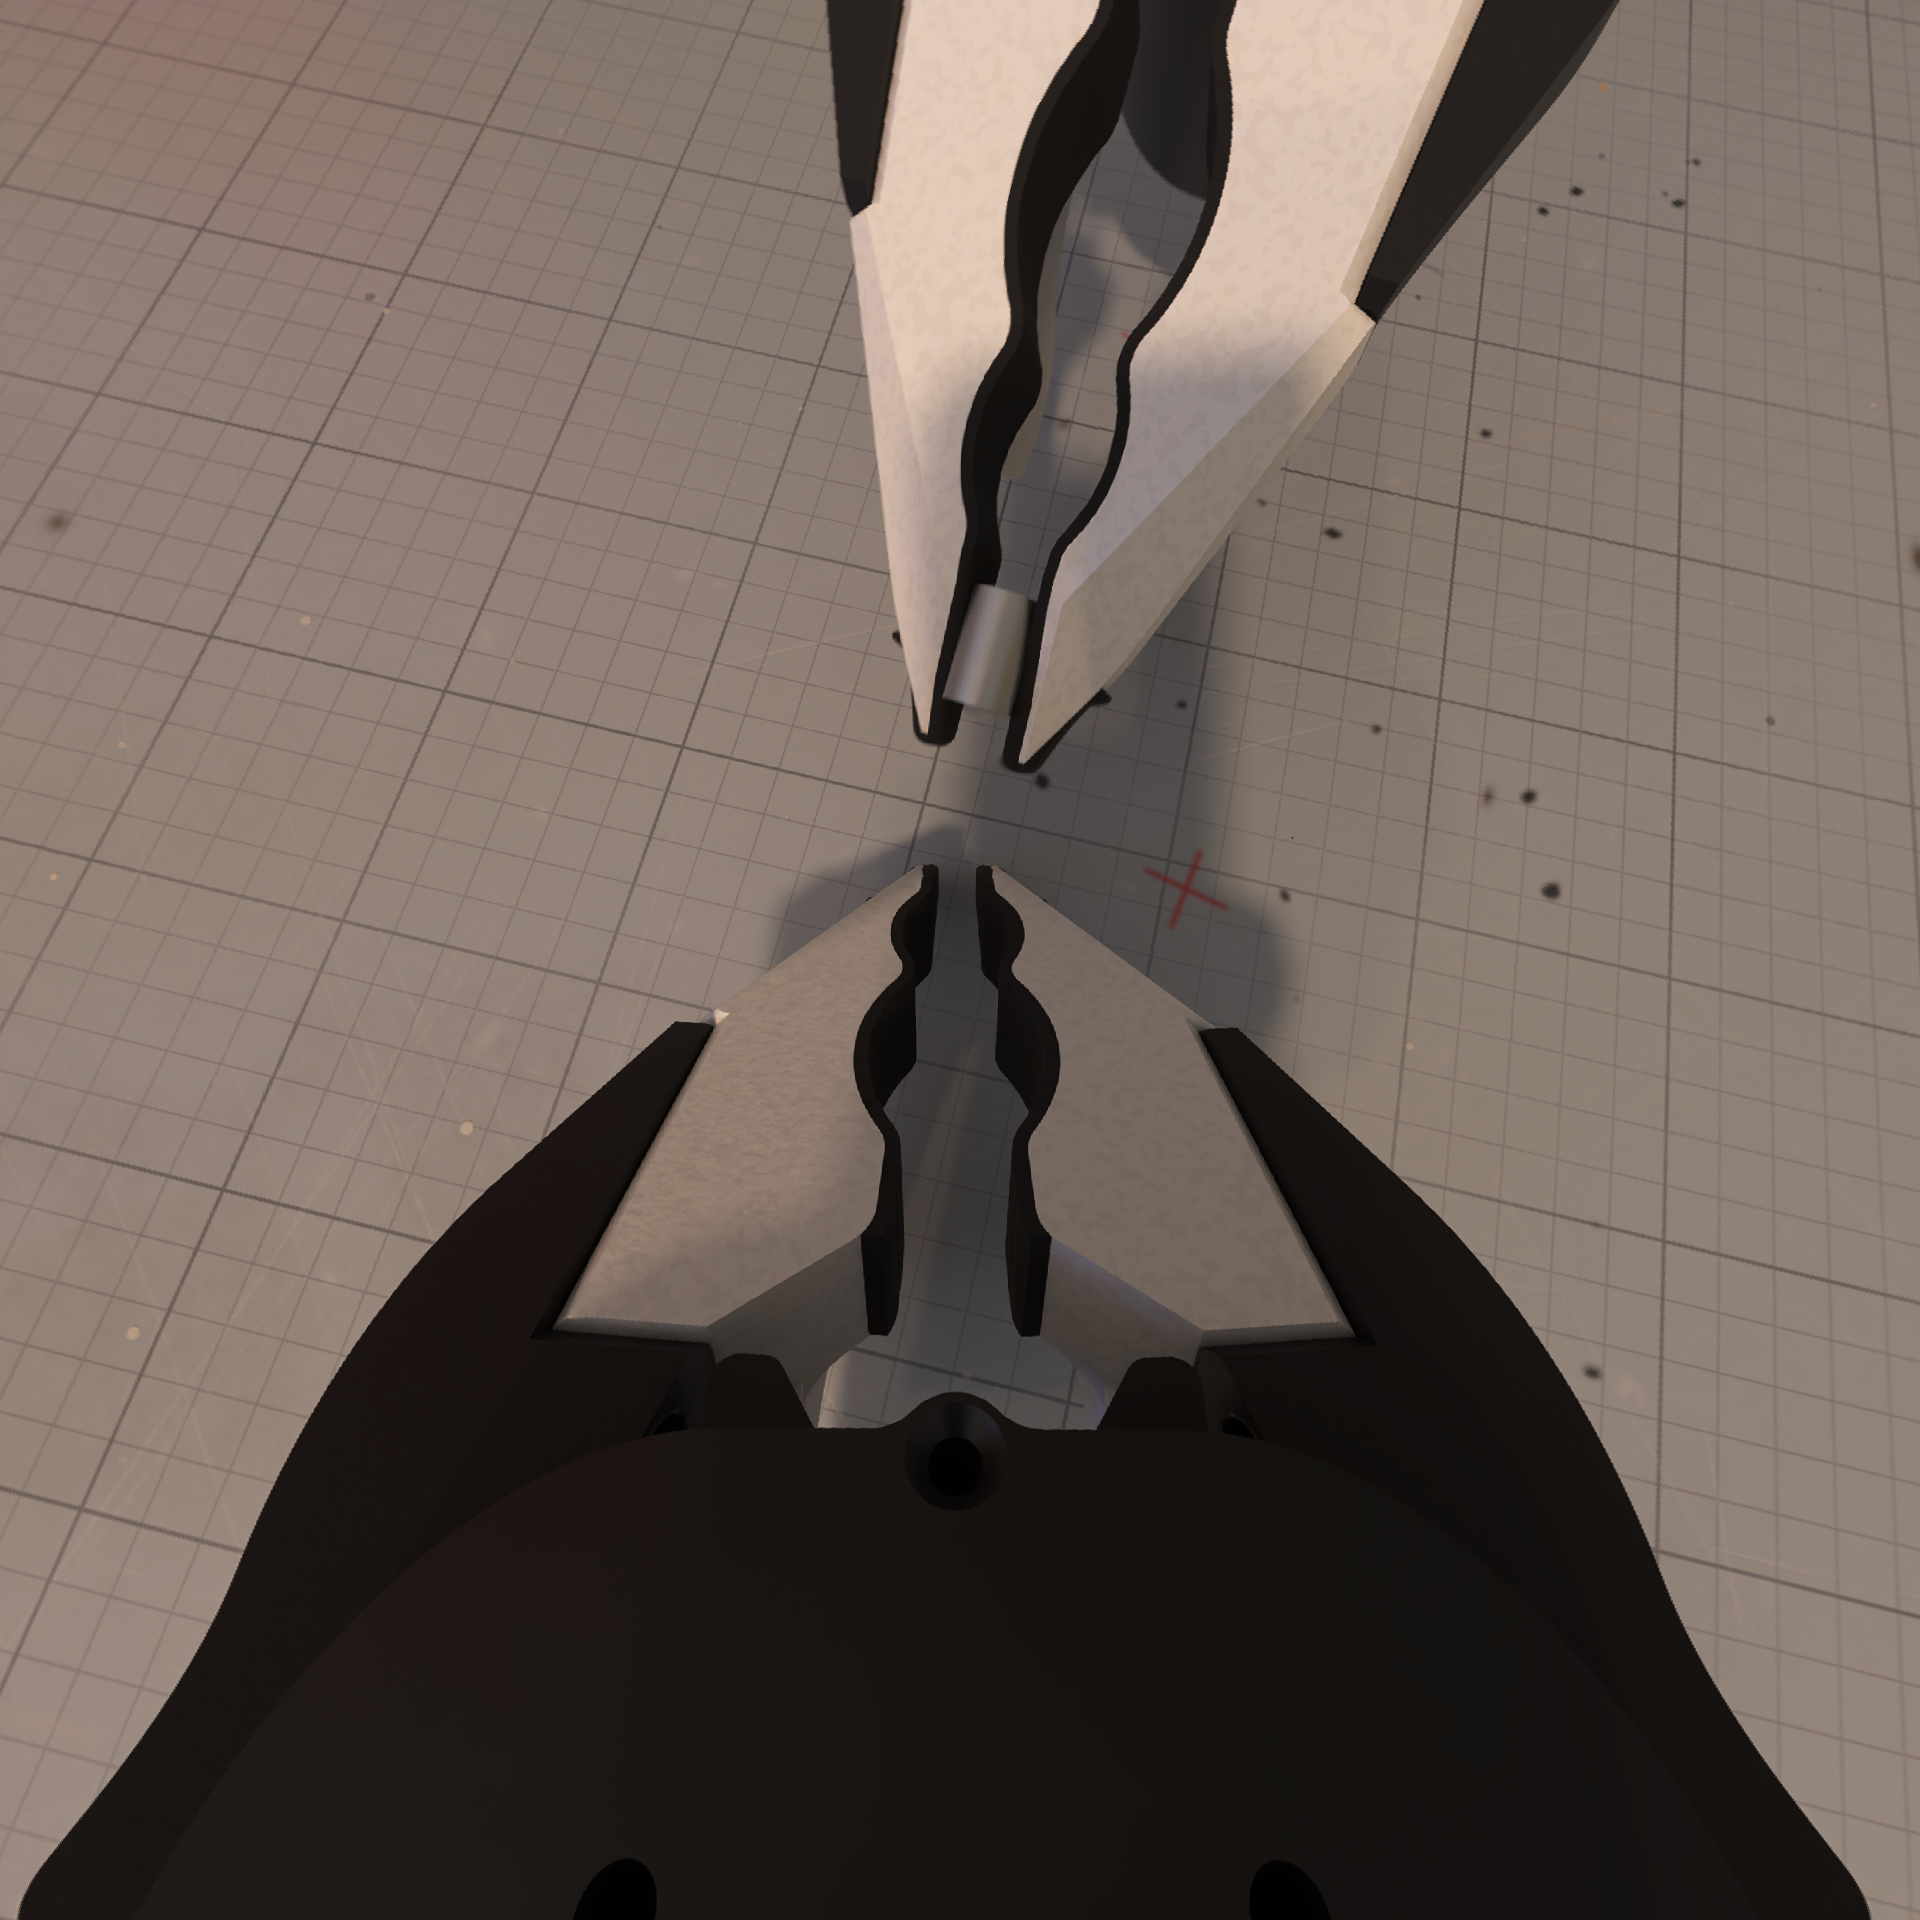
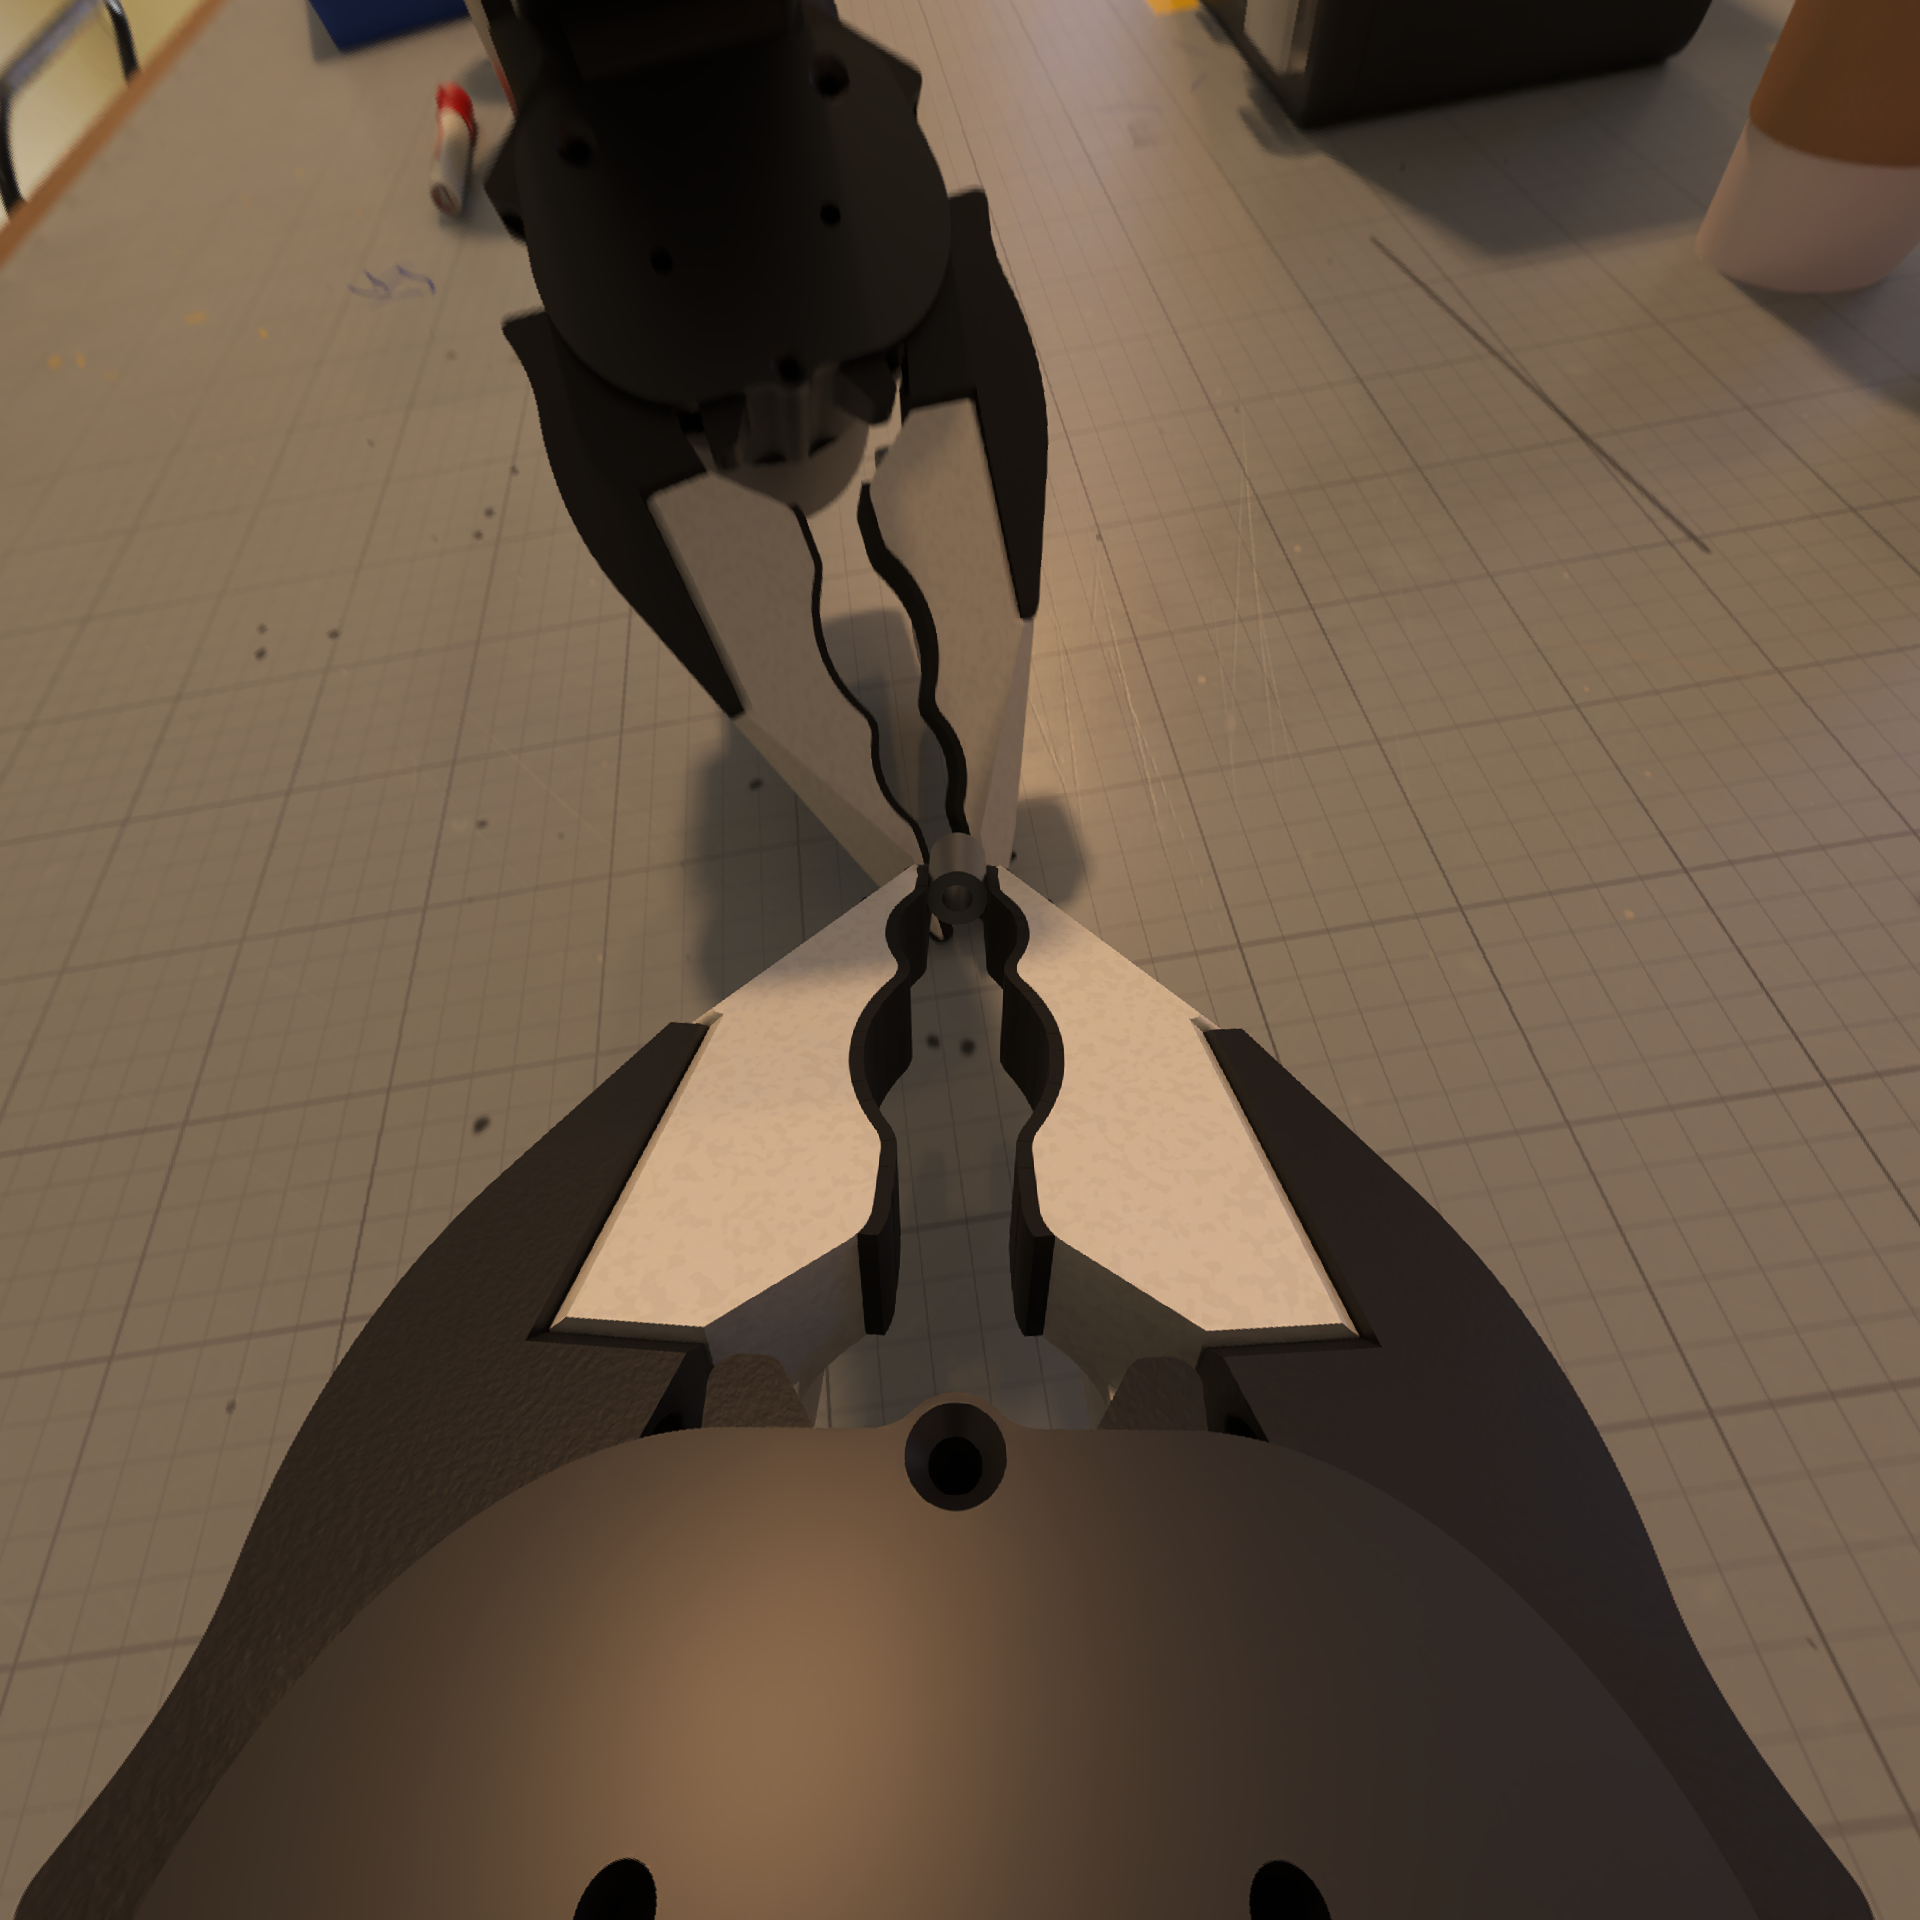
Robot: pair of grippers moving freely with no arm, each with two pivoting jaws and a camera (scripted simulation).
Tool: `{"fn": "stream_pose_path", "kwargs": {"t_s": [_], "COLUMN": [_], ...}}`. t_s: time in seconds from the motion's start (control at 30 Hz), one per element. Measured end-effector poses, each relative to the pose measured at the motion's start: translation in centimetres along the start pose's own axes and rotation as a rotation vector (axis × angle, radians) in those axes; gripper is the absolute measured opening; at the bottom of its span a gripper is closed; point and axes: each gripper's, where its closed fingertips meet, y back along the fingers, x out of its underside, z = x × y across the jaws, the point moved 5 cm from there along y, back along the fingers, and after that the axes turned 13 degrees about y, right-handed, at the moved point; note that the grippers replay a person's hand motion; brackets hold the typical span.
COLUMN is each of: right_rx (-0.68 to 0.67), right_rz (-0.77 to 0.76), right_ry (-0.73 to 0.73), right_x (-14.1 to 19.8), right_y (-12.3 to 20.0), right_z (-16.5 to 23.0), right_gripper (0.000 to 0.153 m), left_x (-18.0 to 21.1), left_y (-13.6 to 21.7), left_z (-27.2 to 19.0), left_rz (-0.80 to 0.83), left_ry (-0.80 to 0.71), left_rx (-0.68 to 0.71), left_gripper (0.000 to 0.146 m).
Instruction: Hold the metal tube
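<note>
1. The metal tube (image 1: 985, 665) is a short, plain silver-grey cylinder with a smooth, dull shine.
2. From my right claw's camera I look into the tube's (image 2: 954, 891) near end: a round opening with a dark bore.
3. It sits pinched near the fingertips of my right claw (image 1: 977, 750), its sides touching both inner pads.
4. It is off the mat, its length running roughly along those fingers, slightly tilted.
5. My left claw (image 1: 957, 871) is just short of it, not touching.
</note>
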Motion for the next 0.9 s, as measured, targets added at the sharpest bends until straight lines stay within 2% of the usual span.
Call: {"fn": "stream_pose_path", "kwargs": {"t_s": [0.13,0.27,0.7,0.9], "right_rx": [0.026,0.004,0.022,0.01], "right_rz": [0.078,-0.016,-0.005,0.002], "right_ry": [0.043,0.015,0.075,0.051], "right_x": [1.07,0.71,0.38,0.47], "right_y": [0.71,0.45,-0.11,-0.21], "right_z": [-0.16,-0.05,0.02,-0.15], "right_gripper": [0.009,0.009,0.009,0.009], "left_x": [-0.03,-0.02,-0.05,-0.06], "left_y": [-0.01,-0.01,-0.02,-0.02], "left_z": [0.01,0.06,0.1,0.12], "left_rz": [0.001,-0.003,0.0,0.001], "left_ry": [0.019,0.031,0.039,0.044], "left_rx": [0.007,0.019,0.034,0.038], "left_gripper": [0.007,0.007,0.007,0.007]}}
